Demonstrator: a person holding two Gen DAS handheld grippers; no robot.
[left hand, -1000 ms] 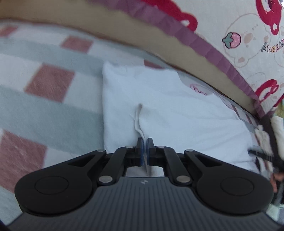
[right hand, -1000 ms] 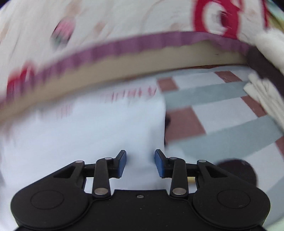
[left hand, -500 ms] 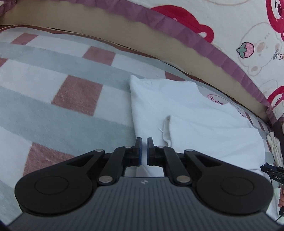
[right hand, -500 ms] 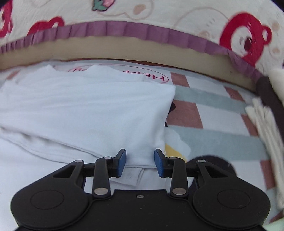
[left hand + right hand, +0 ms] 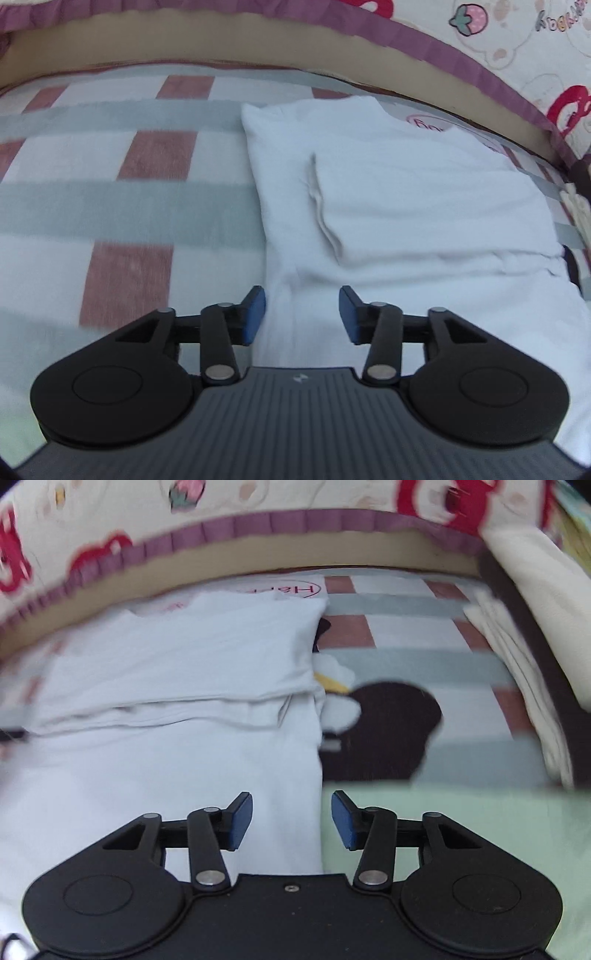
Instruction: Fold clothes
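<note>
The white cotton garment point(image 5: 406, 206), partly folded, lies mid-frame on the checked blanket point(image 5: 110, 206). Left gripper point(image 5: 302, 314) and right gripper point(image 5: 291, 819), both spread and empty, straddle its near edges.

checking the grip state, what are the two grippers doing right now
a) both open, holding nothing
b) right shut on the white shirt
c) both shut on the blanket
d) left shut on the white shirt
a: the left gripper and right gripper both have jaws spread wide above the white shirt, nothing between them.
</note>
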